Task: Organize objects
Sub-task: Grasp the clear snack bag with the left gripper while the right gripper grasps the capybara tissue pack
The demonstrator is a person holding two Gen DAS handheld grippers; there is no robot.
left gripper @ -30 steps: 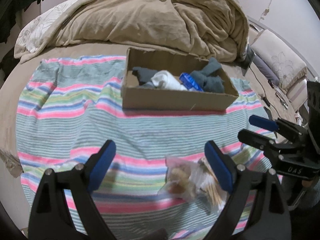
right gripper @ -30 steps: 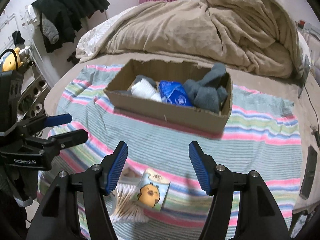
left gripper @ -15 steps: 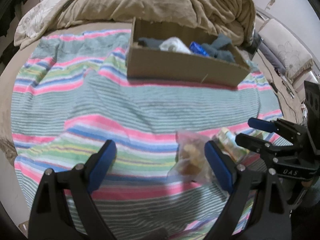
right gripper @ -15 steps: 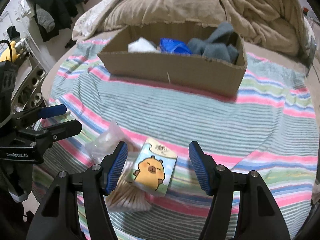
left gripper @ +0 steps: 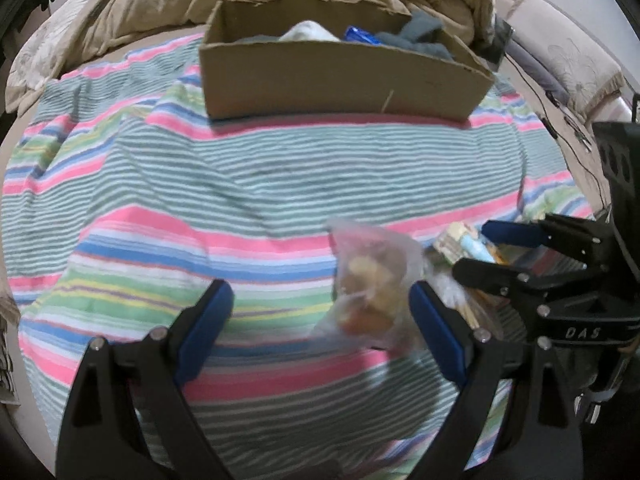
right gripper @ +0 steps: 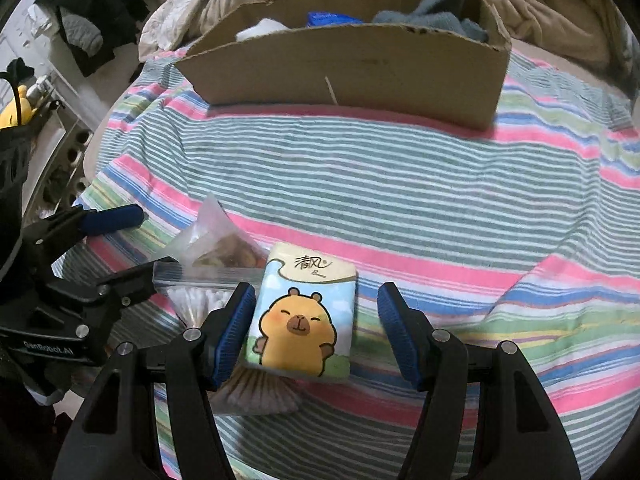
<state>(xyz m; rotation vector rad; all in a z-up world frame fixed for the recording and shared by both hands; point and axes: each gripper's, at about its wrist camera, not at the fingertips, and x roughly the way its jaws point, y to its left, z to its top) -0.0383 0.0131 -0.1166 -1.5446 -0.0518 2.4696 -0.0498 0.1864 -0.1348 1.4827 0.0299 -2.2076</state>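
A cardboard box stands on the striped blanket and holds grey socks, a white item and a blue packet. My left gripper is open, with a clear bag of brown snacks between its fingers near the right one. My right gripper is open around a tissue pack with a cartoon capybara, which lies on a bag of cotton swabs. The snack bag lies just left of the pack. Each gripper shows in the other's view.
A striped blanket covers the bed. A beige duvet is heaped behind the box. Dark clothes hang at the left wall, by a shelf with a yellow toy. Pillows and cables lie at the right.
Both grippers have moved down and forward toward the blanket. The snack bag now sits between the left fingers and the tissue pack between the right fingers. Both stayed open.
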